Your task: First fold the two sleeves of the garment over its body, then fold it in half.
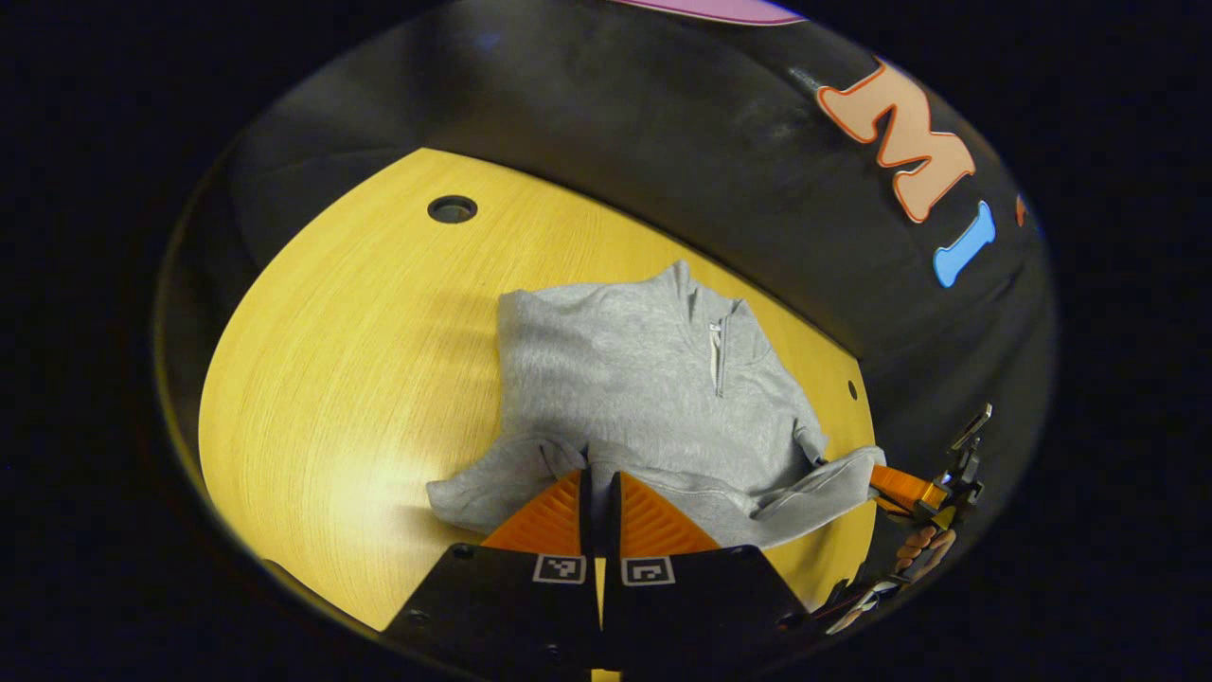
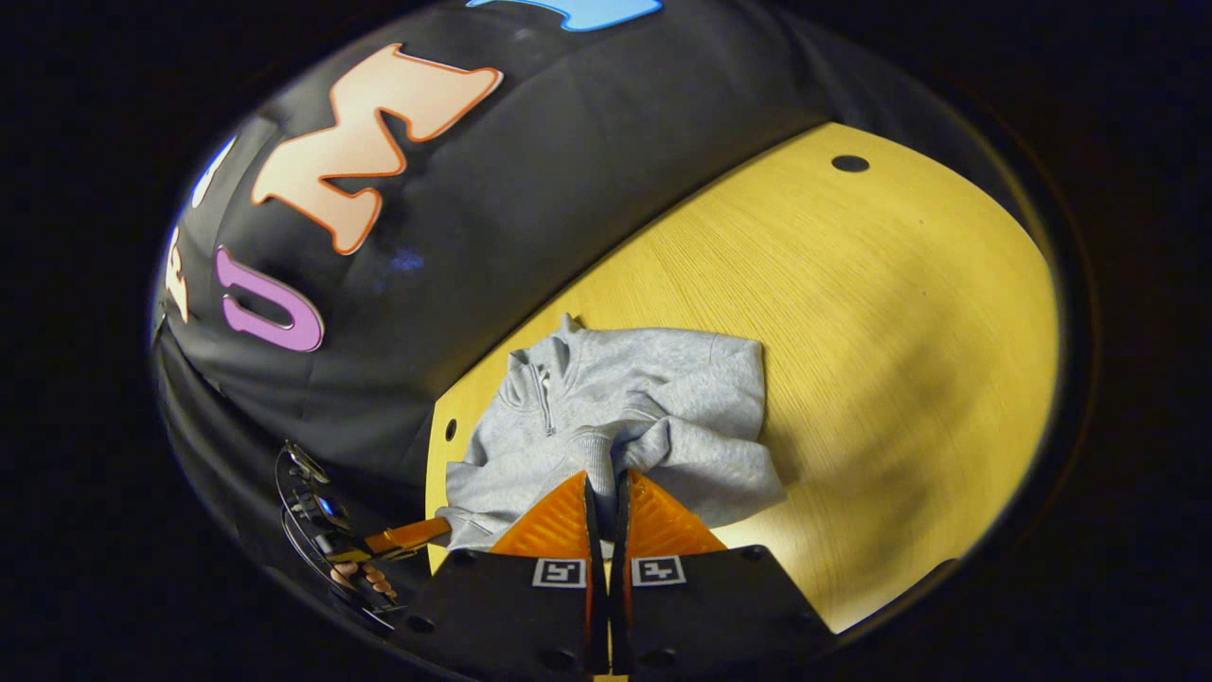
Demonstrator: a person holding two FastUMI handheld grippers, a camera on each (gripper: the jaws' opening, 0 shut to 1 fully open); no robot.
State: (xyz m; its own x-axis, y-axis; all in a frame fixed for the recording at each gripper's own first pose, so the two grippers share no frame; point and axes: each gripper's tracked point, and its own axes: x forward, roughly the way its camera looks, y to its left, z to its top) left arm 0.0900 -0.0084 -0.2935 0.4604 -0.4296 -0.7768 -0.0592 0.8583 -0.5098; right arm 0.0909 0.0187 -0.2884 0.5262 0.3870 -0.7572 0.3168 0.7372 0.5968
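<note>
In the left gripper view, the grey sweatshirt (image 1: 653, 398) lies on the yellow wooden table (image 1: 360, 379), its collar and short zip toward the black cloth wall (image 1: 663, 170). The left gripper (image 1: 598, 478) has its jaws nearly closed on the sweatshirt's near hem, a thin fold of fabric pinched between them. The right gripper (image 1: 876, 481) grips the hem corner at the table's right edge, a hand (image 1: 923, 549) behind it. Left of the sweatshirt, bare tabletop runs wide to a round hole (image 1: 452, 208).

In the right gripper view, the right gripper (image 2: 604, 483) stands narrow, clamped on a sleeve cuff (image 2: 595, 450) lying over the sweatshirt (image 2: 653, 388). The left gripper (image 2: 437, 527) holds the hem at the table (image 2: 900, 332) edge nearest the wall (image 2: 568, 142). Right of the sweatshirt the tabletop lies open.
</note>
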